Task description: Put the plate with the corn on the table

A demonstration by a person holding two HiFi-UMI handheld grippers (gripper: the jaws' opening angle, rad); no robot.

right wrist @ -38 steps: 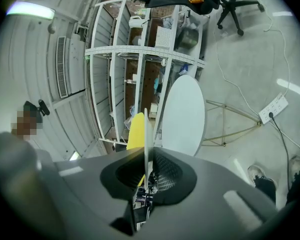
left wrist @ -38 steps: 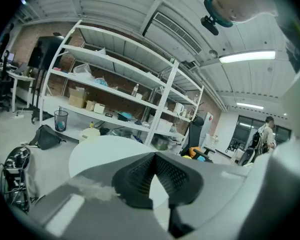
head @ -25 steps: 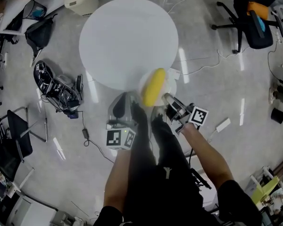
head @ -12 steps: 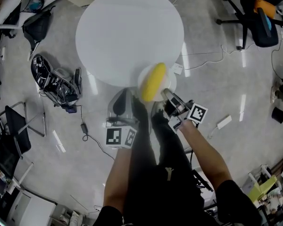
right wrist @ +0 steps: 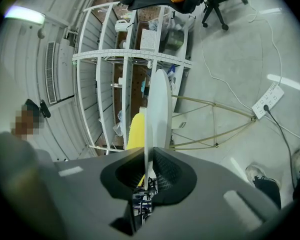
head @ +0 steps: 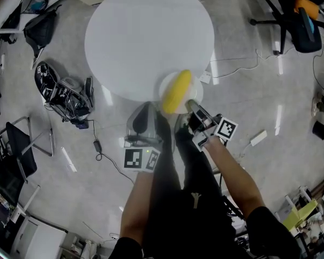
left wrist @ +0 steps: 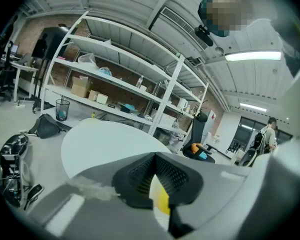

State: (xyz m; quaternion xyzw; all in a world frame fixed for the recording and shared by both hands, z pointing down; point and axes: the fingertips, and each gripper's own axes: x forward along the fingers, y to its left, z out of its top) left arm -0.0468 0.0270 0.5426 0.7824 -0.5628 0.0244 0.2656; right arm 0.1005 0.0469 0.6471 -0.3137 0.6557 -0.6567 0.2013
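Head view: right claw clamped on the plate rim at 5 o'clock, keeping it level so the corn can't roll, plate at the counter edge, not yet down; left claw closed, empty.

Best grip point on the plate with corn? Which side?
Grip the plate by its thin rim, jaws edge-on, coming from the near side, opposite the table. The corn fills the middle, so only the rim is free. The right gripper is shut there.
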